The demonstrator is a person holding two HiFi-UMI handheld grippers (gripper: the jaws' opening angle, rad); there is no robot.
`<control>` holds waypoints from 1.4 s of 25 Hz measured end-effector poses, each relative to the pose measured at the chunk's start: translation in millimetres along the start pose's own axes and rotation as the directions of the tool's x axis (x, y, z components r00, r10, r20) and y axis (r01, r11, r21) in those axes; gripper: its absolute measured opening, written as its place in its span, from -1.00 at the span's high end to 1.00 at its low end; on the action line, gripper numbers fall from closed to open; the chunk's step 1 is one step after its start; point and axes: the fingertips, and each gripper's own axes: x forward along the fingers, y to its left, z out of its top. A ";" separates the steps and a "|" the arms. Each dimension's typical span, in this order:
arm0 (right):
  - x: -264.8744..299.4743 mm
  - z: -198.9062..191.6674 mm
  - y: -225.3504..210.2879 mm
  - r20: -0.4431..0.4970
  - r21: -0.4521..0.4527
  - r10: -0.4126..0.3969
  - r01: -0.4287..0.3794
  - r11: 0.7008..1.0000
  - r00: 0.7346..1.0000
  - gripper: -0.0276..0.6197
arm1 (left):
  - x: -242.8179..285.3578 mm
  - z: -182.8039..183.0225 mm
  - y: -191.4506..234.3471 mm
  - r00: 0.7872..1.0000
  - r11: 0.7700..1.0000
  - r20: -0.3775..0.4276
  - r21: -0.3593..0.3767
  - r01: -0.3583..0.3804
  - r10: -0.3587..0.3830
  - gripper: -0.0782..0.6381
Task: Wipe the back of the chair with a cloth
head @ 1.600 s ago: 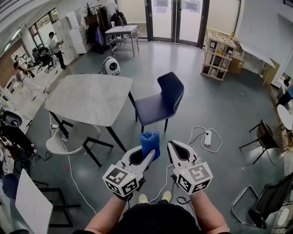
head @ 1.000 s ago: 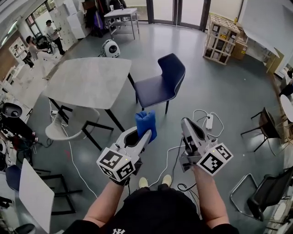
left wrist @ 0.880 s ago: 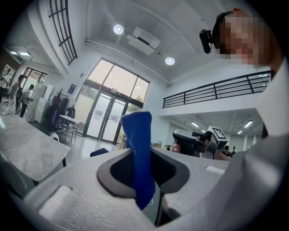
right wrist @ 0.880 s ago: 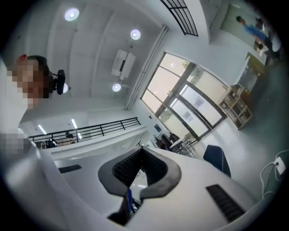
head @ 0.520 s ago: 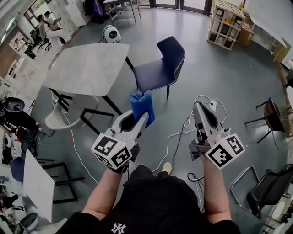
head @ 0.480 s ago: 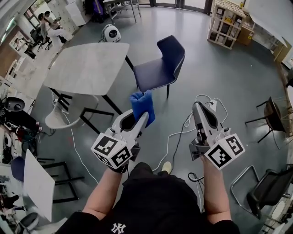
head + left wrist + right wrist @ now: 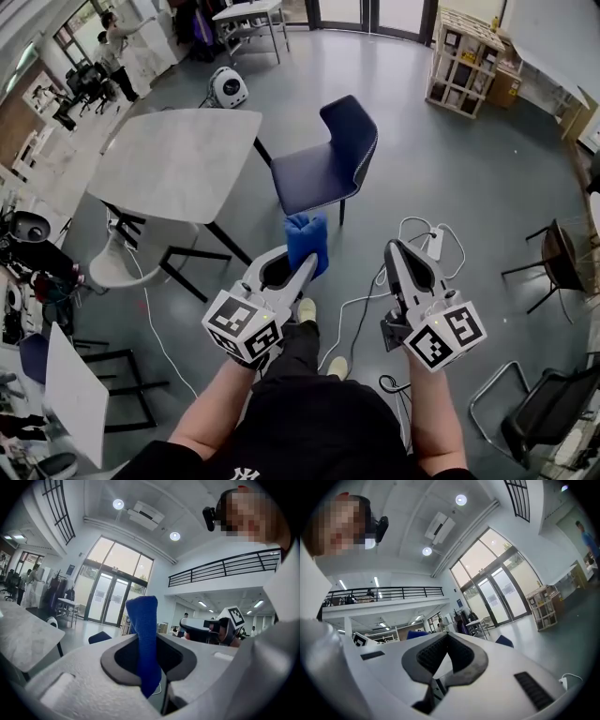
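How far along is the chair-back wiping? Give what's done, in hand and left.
Done: the left gripper is shut on the blue cloth. In hand: the cloth is held up short of the blue chair; the right gripper is shut, empty. Left: the cloth is apart from the chair back, so all the wiping remains.

Grey polished floor (image 7: 487,178) all round. A pale table (image 7: 173,164) stands left, glass doors (image 7: 375,11) along the far wall, a wooden crate rack (image 7: 459,61) nearby. Round ceiling lights (image 7: 118,504) glow above a black-railed balcony (image 7: 225,566).
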 end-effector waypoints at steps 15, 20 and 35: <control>202.1 -23.1 -87.1 -0.072 -0.045 -0.125 0.122 0.991 0.990 0.87 | 124.8 8.7 197.7 0.996 0.997 -0.027 0.006 0.080 -0.080 0.56; 250.7 -29.4 -103.5 -0.094 -0.048 -0.161 0.157 0.986 0.983 0.87 | 155.8 14.2 244.8 0.993 0.994 -0.041 -0.011 0.110 -0.111 0.56; 324.0 -12.0 -169.3 -0.115 -0.094 -0.186 0.175 0.980 0.976 0.87 | 240.6 27.8 290.3 0.992 0.992 -0.037 -0.022 0.122 -0.123 0.56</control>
